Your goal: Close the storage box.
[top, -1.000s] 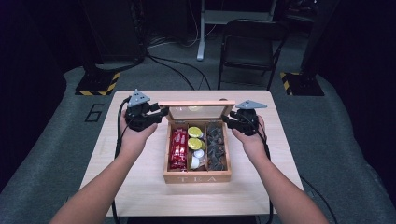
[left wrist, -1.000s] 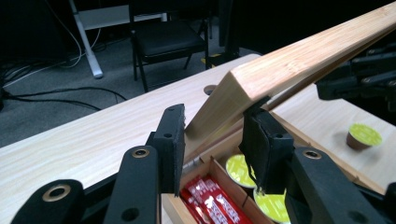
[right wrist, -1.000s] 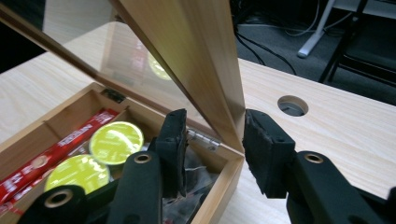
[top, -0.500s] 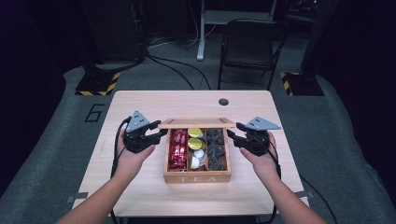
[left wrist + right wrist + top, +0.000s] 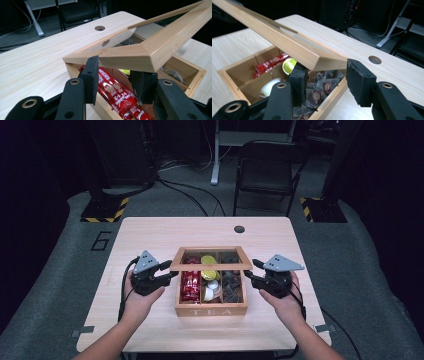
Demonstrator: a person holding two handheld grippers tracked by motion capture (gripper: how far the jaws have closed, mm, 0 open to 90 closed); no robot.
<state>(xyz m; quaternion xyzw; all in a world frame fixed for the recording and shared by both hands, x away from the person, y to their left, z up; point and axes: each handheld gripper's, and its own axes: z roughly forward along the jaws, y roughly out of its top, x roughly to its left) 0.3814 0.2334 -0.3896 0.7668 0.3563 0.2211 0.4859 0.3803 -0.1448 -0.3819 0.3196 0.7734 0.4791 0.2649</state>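
Note:
A wooden tea box (image 5: pixel 212 310) stands at the middle of the table, its glazed lid (image 5: pixel 210 266) hanging tilted a little above the rim. In it lie red sachets (image 5: pixel 190 286), yellow capsules (image 5: pixel 207 262), white capsules (image 5: pixel 210 288) and dark tea bags (image 5: pixel 233 285). My left gripper (image 5: pixel 171 270) is shut on the lid's left corner (image 5: pixel 140 53), one pad outside and one beneath (image 5: pixel 116 77). My right gripper (image 5: pixel 251 271) holds the right corner (image 5: pixel 329 62) between its pads (image 5: pixel 324 75). Its jaws have just been closing a little on it.
The light wooden table (image 5: pixel 150 235) has a round cable hole (image 5: pixel 239 229) at its far edge. A black chair (image 5: pixel 265 170) stands behind the table, with dark stand bases marked by yellow-black tape on the floor at either side (image 5: pixel 102 212).
The lid has come down from standing high at the box's back to a low tilt over the box. Both hands moved toward the near side with it.

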